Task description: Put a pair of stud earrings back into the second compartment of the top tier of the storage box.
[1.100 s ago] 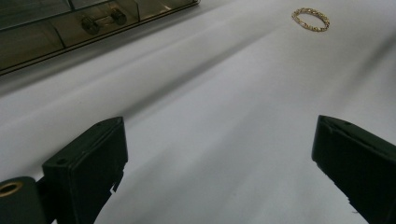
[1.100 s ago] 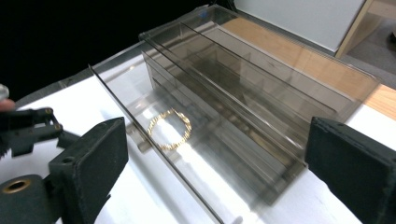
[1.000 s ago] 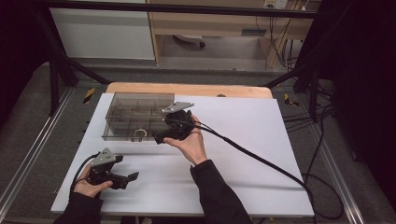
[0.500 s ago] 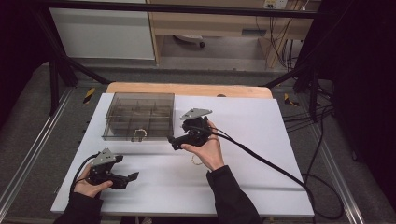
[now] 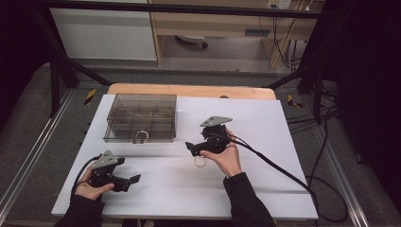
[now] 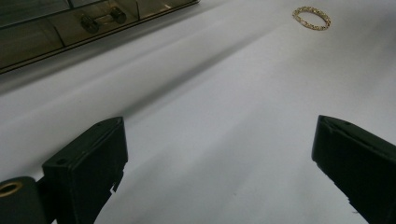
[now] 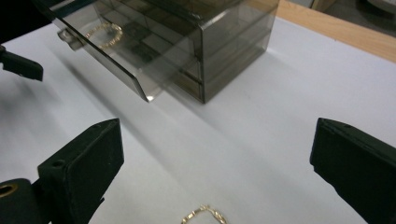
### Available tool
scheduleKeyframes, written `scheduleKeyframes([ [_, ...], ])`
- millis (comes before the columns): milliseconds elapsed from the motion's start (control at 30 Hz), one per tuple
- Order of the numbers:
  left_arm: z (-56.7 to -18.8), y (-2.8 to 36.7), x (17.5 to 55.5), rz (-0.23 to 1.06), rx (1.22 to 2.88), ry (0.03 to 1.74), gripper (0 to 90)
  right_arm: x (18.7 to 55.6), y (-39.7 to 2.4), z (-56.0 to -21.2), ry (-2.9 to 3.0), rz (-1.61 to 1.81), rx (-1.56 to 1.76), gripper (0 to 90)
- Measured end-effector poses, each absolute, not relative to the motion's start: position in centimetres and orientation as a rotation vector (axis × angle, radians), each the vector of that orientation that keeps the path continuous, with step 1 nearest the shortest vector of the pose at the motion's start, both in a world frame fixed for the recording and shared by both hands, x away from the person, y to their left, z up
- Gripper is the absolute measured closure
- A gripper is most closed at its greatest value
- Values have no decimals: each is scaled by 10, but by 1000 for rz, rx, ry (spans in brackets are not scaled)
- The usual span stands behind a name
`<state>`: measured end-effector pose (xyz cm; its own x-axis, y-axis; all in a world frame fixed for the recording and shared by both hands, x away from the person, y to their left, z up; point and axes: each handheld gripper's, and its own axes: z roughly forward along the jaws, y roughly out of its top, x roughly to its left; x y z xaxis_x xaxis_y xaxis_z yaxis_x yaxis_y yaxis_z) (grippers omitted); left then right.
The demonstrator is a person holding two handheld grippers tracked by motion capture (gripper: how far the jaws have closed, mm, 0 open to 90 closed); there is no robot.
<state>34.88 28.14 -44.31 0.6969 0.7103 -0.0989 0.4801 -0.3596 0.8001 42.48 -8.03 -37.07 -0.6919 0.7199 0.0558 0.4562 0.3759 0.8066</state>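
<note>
Gold bracelet [image 5: 200, 161] lies flat on the white table [image 5: 265, 123] in the high view, just below and beside the right gripper [image 5: 191, 147], which the person's right hand [image 5: 226, 157] holds above it, jaws pointing left. The smoky clear organiser box [image 5: 140, 117] stands well apart at the far left, its drawer pulled out a little with another gold piece at the front. The left gripper [image 5: 134, 178] rests low at the near left edge, away from both.

In the left gripper view the jaws stand wide apart with nothing between them; the bracelet [image 6: 311, 17] lies far ahead on the table, and the box's drawer front [image 6: 100, 21] shows at the upper left.

In the right gripper view the jaws are likewise spread wide and empty. The bracelet [image 7: 204, 215] sits at the bottom edge between them, and the box [image 7: 196, 42] with its open drawer [image 7: 105, 39] lies beyond.

The step in hand appears to be the approach to pick up the bracelet for stowing in the drawer. The next move likely calls for tipping the right gripper down so one jaw catches the thin chain, then closing gently.
</note>
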Motion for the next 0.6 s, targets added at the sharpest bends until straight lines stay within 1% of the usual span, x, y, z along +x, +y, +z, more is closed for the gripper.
scheduleKeyframes([
  [300,-443,281,349,333,2031,912,33,423,-105,-390,2334,1198,1101,42],
  [600,-443,281,349,334,2031,912,33,422,-119,-407,2356,1169,1149,55],
])
